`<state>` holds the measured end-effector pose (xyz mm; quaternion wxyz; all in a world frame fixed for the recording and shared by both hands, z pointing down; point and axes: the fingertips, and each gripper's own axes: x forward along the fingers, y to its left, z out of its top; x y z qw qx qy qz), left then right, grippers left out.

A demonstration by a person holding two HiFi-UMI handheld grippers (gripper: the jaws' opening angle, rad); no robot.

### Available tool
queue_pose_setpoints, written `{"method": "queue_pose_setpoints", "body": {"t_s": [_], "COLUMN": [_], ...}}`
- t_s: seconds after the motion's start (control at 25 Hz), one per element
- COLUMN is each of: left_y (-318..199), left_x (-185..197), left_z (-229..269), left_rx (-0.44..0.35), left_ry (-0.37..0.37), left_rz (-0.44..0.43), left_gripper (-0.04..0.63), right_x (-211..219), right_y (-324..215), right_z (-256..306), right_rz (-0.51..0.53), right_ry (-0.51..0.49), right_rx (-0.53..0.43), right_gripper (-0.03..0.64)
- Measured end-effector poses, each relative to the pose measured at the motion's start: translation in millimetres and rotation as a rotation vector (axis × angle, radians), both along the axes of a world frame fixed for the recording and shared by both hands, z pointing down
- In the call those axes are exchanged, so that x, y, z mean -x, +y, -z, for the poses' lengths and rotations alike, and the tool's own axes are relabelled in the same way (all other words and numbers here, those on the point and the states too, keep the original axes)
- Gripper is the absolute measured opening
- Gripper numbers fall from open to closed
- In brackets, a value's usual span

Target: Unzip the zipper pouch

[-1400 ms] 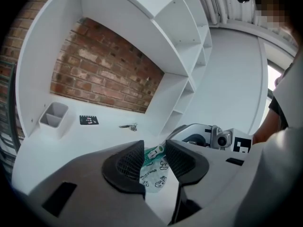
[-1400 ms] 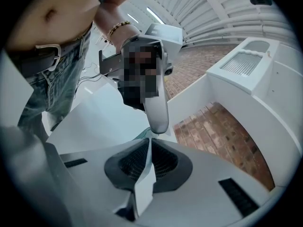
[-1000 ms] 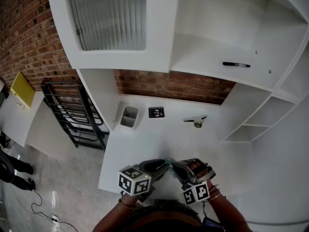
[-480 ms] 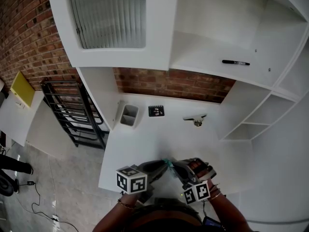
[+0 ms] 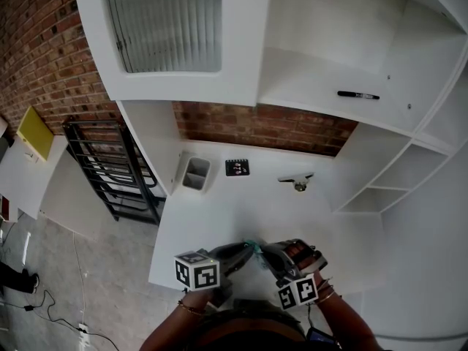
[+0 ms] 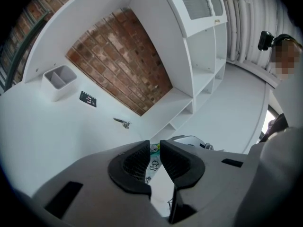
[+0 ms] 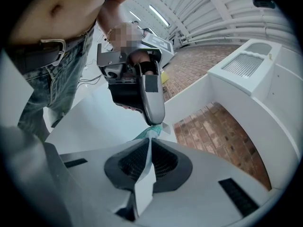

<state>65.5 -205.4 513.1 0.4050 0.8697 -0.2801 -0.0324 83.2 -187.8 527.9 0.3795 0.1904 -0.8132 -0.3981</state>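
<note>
- The left gripper (image 6: 155, 148) has a smooth grey shell and black ribbed pads (image 6: 135, 162).
- The right gripper (image 7: 148, 148) matches; its marker cube (image 5: 297, 292) bears black-and-white squares.
- Thin bracelets (image 5: 326, 295) sit just beside that cube.
- Blue jeans (image 7: 45, 89) (metal belt buckle (image 7: 51, 48)).

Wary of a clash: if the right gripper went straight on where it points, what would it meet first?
Probably the left gripper, whose tips face it just ahead, pinching the same white fabric zipper pouch the right gripper grips; depth is unclear.
</note>
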Motion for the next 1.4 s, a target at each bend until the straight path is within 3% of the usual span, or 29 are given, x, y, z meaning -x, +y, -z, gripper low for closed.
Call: {"method": "queue_pose_setpoints", "body": {"t_s": [0.2,0.68,0.88,1.4], "left_y": [-3,-9,-15,-13], "left_x": [2,-1,4,14], "left_z": [0,-2,-12,-16], "left_rx": [0.006,0.010,-0.001,0.023], "left_ry": [0.009,0.004,-0.074,-0.059], "left_rz": [0.005,0.004,0.038,0.055], "left_gripper": [0.015,0.009,0.006,0.008], "right_x": [-1,-5,-5,-2], "right_y": [0,-4,-3,2], "right_z": [1,9,18,24], "right_rz": [-0.004,-0.040,-0.050,-0.043], "right_ry": [-0.005,-0.051,-0.102,-0.135], "right_rx": [0.000,-0.016,-0.014,0.004], "right_gripper": [0.009,0.008,0.008,0.008]}}
